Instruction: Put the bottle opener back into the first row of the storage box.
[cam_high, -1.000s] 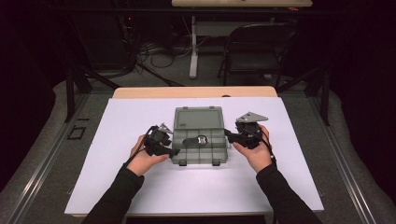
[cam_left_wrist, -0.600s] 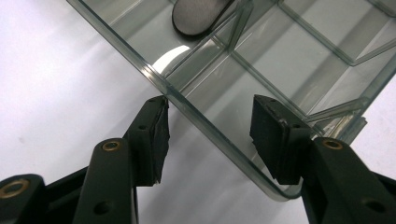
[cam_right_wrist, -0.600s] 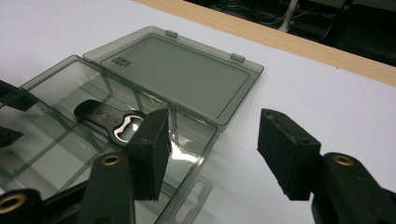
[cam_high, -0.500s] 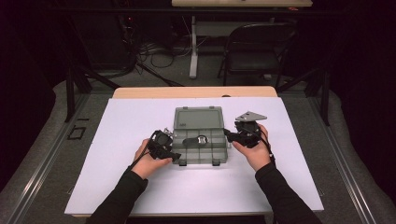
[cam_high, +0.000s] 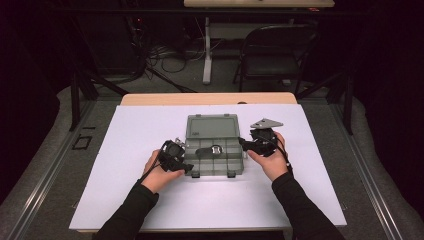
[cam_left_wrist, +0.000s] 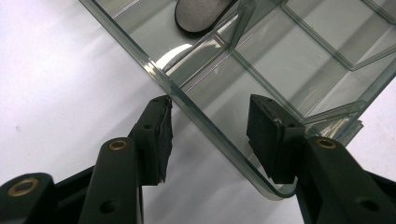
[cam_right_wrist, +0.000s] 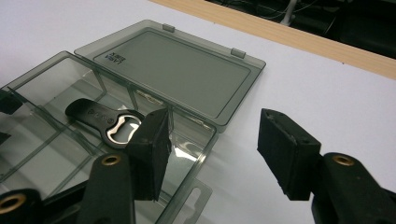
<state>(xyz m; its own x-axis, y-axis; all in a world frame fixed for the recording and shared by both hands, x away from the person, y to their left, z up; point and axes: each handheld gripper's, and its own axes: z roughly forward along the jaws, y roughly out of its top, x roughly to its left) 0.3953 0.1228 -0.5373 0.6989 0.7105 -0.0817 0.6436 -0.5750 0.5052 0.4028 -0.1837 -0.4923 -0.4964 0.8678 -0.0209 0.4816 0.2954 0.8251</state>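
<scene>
A clear grey compartment box (cam_high: 239, 167) lies open on the white table cover, its lid (cam_high: 212, 126) folded flat behind it. A black bottle opener (cam_high: 210, 150) rests in one compartment, its metal head (cam_right_wrist: 122, 127) showing. My left gripper (cam_high: 188, 168) is at the box's front-left corner. Its jaws straddle the box wall (cam_left_wrist: 140, 60), one pad (cam_left_wrist: 161, 133) outside and one inside. They have just been closing, with a gap still showing on both sides of the wall. My right gripper (cam_high: 247, 145) stands open astride the box's right wall (cam_right_wrist: 198, 154), one pad (cam_right_wrist: 154, 149) over a compartment.
The white cover (cam_high: 140, 130) spreads wide on all sides of the box. A bare wooden strip (cam_high: 210, 98) runs along the table's far edge. Beyond it stand a folding chair (cam_high: 275, 55) and a table leg with cables on the dark floor.
My left gripper has edged slightly toward the box's front-left corner and its jaws look narrower. The right hand, the box and the opener have kept still.
</scene>
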